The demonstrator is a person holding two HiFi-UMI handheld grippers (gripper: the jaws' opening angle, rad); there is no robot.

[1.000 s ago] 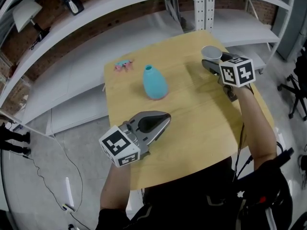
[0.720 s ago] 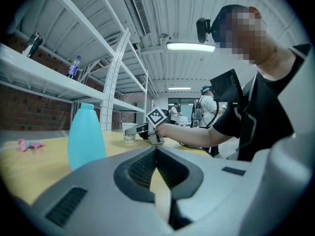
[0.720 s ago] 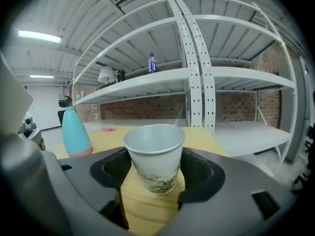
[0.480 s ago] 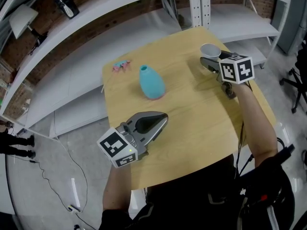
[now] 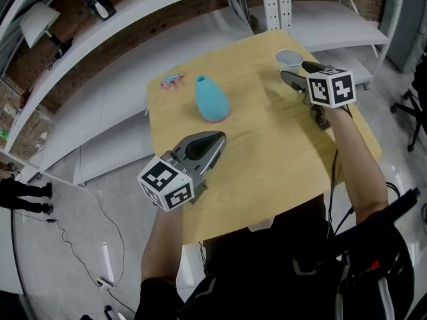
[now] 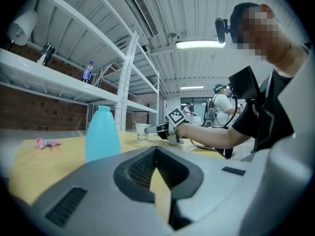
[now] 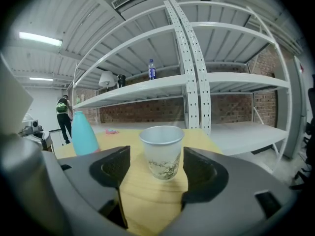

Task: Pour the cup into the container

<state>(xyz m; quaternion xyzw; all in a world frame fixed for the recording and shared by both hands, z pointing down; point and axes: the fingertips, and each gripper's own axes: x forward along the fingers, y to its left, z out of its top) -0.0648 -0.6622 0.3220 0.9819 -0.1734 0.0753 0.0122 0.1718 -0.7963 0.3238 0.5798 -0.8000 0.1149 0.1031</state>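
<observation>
A white paper cup stands upright near the far right corner of the wooden table. My right gripper is open, and the cup sits between its jaw tips with a gap on each side. A light blue bottle-shaped container stands at the table's far middle, also visible as the container in the right gripper view. My left gripper is shut and empty, hovering over the table short of the container and pointing toward it.
A small pink object lies near the far left table edge. White shelving runs behind the table. The table's right edge is close to the cup. An office chair stands at the far right.
My left gripper has edged a little nearer to the blue container. The right gripper stays at the cup, jaws still open around it.
</observation>
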